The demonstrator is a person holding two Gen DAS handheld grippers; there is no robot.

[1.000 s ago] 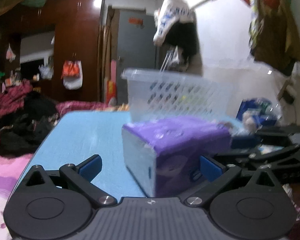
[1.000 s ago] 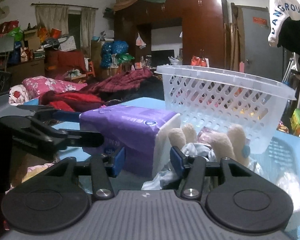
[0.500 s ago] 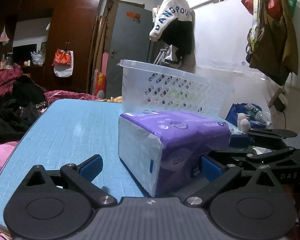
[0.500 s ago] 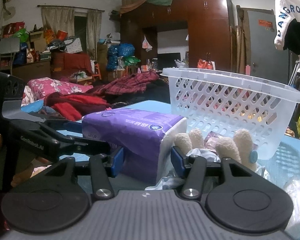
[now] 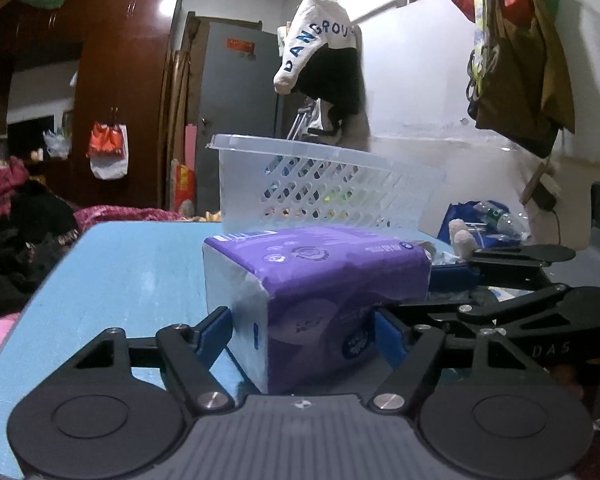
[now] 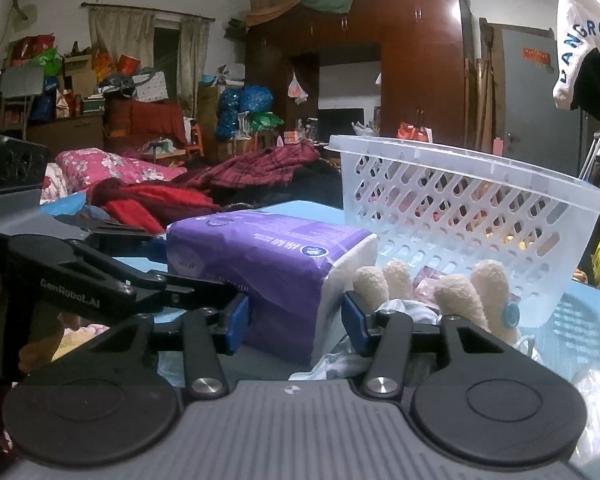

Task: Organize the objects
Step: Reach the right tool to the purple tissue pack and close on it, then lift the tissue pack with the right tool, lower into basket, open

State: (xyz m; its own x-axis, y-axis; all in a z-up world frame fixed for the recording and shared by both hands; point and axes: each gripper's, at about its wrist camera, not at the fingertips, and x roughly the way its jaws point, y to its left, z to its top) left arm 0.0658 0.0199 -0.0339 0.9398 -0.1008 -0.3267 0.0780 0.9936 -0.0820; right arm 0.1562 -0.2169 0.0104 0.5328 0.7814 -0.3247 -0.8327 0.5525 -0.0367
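We are at the grasp step: both tools close in on the purple tissue pack [image 5: 316, 280], which lies on the blue table [image 5: 112, 272] at centre frame, in front of the white basket [image 5: 324, 184]. The left tool [image 5: 304, 328] has just been narrowing, its pads hugging the pack's near end. The right tool [image 6: 292, 316] stands half-wide astride the other end; whether it presses, we cannot tell. Next we likely lift together over the basket rim. A plush toy [image 6: 460, 296] and crumpled cloth [image 6: 340, 360] crowd the lower right.
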